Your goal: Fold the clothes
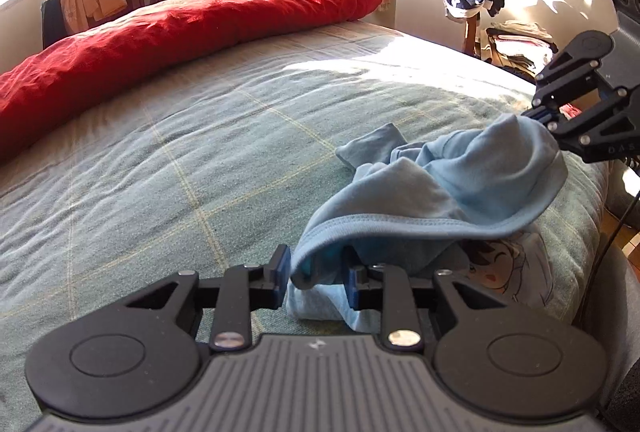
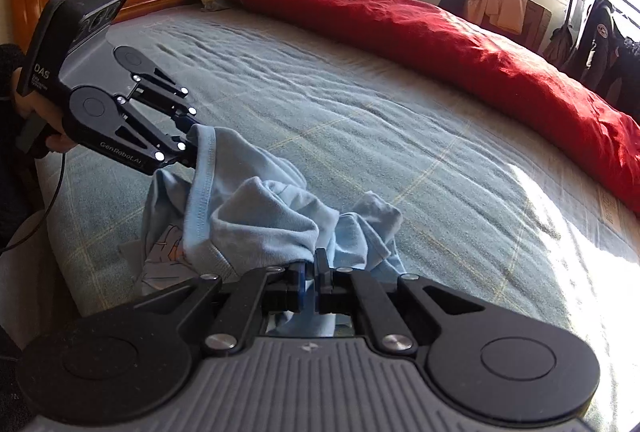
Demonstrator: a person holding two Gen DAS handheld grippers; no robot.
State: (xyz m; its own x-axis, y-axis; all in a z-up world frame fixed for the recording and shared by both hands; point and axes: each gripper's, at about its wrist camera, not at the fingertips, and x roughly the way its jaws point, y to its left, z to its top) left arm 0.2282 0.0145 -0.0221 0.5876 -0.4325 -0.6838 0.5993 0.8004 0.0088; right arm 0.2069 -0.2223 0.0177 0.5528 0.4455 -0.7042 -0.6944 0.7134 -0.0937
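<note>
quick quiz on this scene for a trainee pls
1. True or false: the shirt lies flat on the bed.
2. What colour is the duvet? A red, B green, C white.
3. Fill in: the left gripper and the right gripper are both shut on the ___.
Key: 1 false, it is bunched and lifted; 2 A; 3 shirt.
</note>
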